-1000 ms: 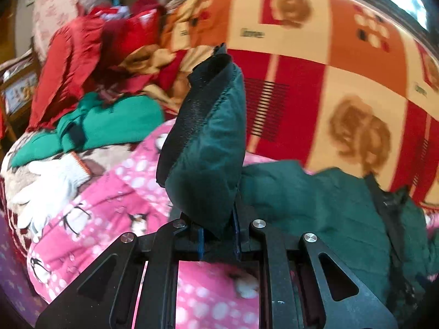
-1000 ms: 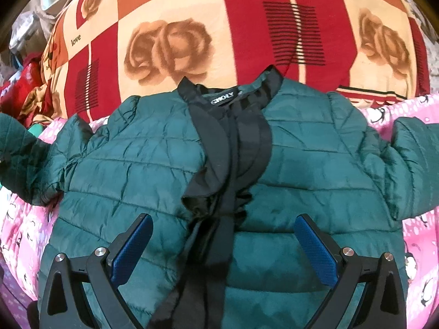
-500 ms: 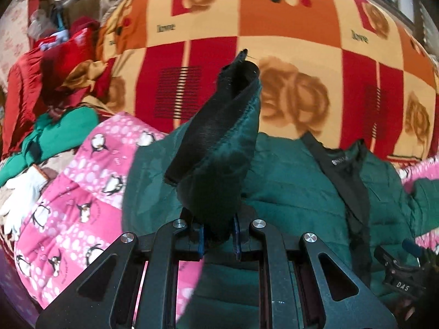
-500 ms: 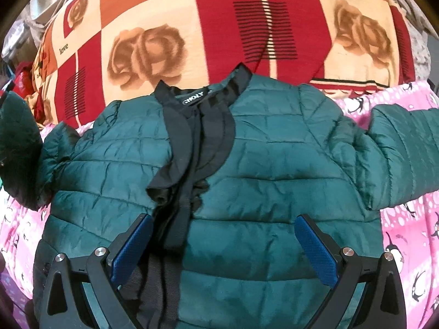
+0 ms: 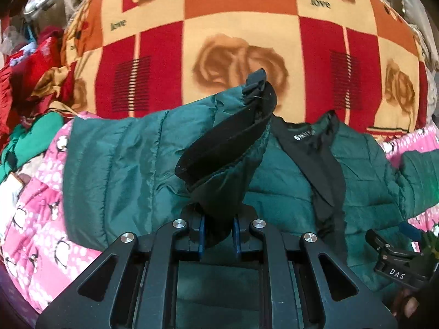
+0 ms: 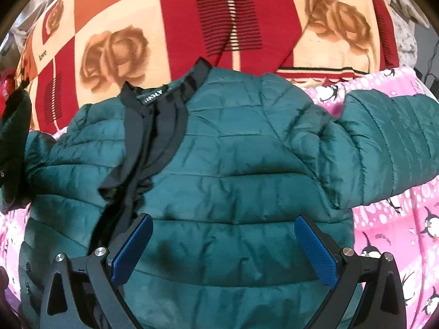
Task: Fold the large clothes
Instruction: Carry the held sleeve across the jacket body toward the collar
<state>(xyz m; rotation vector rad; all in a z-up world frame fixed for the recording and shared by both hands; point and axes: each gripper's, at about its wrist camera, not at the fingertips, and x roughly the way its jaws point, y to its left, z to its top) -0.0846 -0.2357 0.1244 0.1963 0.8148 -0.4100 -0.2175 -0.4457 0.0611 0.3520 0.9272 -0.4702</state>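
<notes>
I see a dark green quilted jacket (image 6: 233, 186) with black collar and placket trim; a blanket (image 5: 238, 27) checked red, orange and cream with brown roses (at twelve o'clock); a pink penguin-print sheet (image 6: 397, 233); blue-padded black fingers (image 6: 315, 252).

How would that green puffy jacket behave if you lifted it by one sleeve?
Probably floppy: the sleeve clamped in the left tool bends and droops. The jacket looks quilted and puffy, so likely light for its bulk. Its shiny fabric may be slippery.
</notes>
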